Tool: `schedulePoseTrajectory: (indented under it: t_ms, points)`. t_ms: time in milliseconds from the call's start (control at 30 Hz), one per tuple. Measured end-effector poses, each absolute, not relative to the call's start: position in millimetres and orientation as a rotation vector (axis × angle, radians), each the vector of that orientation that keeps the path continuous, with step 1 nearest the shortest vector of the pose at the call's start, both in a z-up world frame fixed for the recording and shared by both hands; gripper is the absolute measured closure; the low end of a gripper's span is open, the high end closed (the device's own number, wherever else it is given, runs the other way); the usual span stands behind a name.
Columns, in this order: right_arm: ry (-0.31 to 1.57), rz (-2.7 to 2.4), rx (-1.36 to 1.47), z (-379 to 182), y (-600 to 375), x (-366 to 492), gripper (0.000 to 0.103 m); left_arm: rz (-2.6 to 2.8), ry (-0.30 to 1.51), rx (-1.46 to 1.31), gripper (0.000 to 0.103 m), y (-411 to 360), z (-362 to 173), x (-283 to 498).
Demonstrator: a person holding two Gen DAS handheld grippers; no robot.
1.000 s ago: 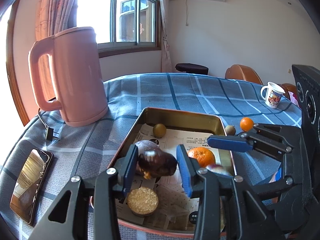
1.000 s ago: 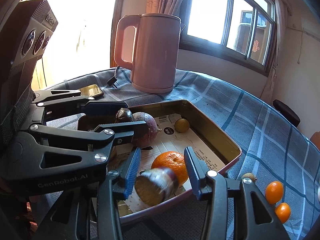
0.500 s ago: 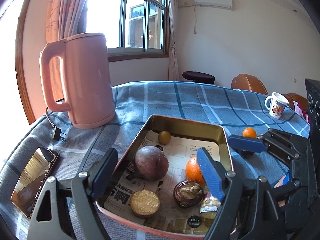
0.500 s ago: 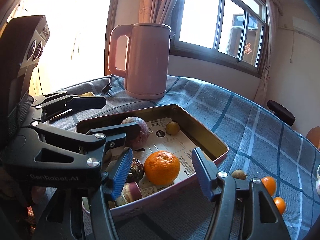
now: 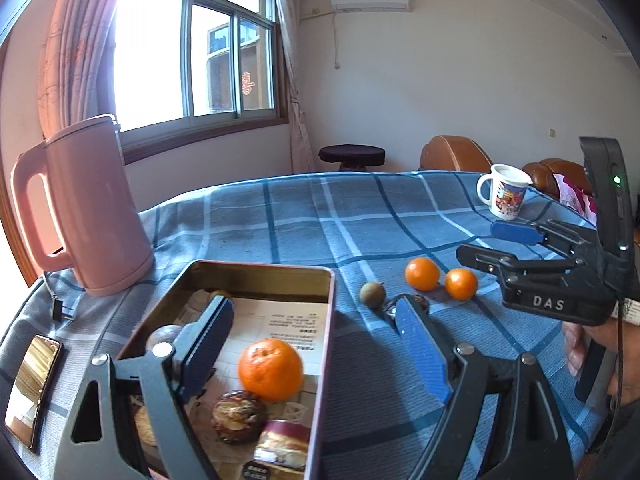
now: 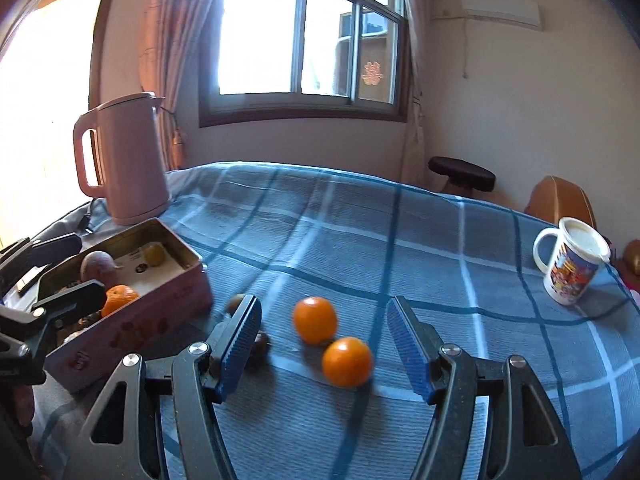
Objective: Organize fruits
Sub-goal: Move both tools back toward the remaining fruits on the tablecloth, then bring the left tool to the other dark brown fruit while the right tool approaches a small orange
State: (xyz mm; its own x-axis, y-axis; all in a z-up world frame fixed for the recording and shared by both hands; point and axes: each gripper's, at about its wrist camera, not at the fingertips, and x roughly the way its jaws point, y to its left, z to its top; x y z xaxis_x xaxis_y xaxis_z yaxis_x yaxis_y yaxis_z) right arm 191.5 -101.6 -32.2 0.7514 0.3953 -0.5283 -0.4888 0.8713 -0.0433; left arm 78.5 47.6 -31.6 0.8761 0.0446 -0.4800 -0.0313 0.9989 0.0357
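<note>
Left wrist view. Sunlit room with a window behind; a table under a blue checked cloth (image 5: 320, 216) carries a pink kettle (image 5: 84, 208), a phone (image 5: 30, 384) at the near left edge and a printed mug (image 5: 505, 192) far right. The paper-lined metal tin (image 5: 326, 344) sits near the left. Inside it: one mandarin (image 5: 270, 368), a halved passion fruit (image 5: 238, 416), a whole purple passion fruit (image 5: 162, 336) partly behind the finger, another cut piece (image 5: 286, 442) at the near edge, and what may be a small yellow-green fruit at the back, mostly hidden. Left gripper (image 5: 316, 356) is spread wide and empty, one finger over the tin, the other over bare cloth. Outside the tin on the cloth: a small brownish fruit (image 5: 372, 294), two kumquats (image 5: 422, 274) side by side, and a dark fruit partly hidden behind the right finger.

Right wrist view. Same table, kettle (image 6: 124, 160) back left, mug (image 6: 572, 264) right. Right gripper (image 6: 324, 350) has its jaws opening, nothing pinched; both kumquats (image 6: 347, 361) lie on the cloth between the fingers, untouched. A dark fruit (image 6: 262, 342) shows just behind the left finger. Tin (image 6: 132, 320) stands to the left, holding the mandarin (image 6: 118, 298).

Judgement: partly done. Larger fruits are in the tin; about four small ones remain loose beside it.
</note>
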Motion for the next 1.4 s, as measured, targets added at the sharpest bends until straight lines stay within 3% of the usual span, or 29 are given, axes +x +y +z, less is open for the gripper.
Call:
schedulePoseTrajectory:
  t_ms: [400,500,567,733,1033,1100,1200,1267,1400]
  points:
    - [0.705,0.506,-0.146,-58.1,-115.8,224.5,0.037,-0.058,0.638,0.084,0.019,-5.6,-51.4,133.0]
    - [0.751,0.529,-0.148,-64.2,-111.5,229.3,0.048,-0.070,0.672,0.084,0.024,-7.2,-57.6,139.7]
    - [0.790,0.549,-0.153,-69.6,-108.1,233.2,0.049,-0.086,0.681,0.078,0.025,-9.0,-58.6,141.2]
    - [0.861,0.555,-0.171,-80.3,-102.5,239.9,0.065,-0.130,0.739,0.102,0.031,-18.7,-65.8,150.8]
    - [0.813,0.540,-0.139,-71.5,-112.9,235.1,0.065,-0.148,0.792,0.085,0.043,-18.0,-73.0,166.7]
    - [0.803,0.538,-0.126,-69.4,-115.3,235.4,0.065,-0.154,0.808,0.079,0.052,-18.1,-75.2,170.5]
    - [0.794,0.535,-0.126,-67.9,-115.9,234.6,0.065,-0.154,0.812,0.085,0.054,-19.4,-76.0,172.5]
    - [0.785,0.532,-0.130,-67.1,-115.3,233.5,0.065,-0.161,0.806,0.078,0.061,-18.5,-75.0,171.6]
    - [0.757,0.532,-0.124,-63.3,-117.8,229.9,0.065,-0.175,0.794,0.056,0.062,-15.3,-73.4,170.0]
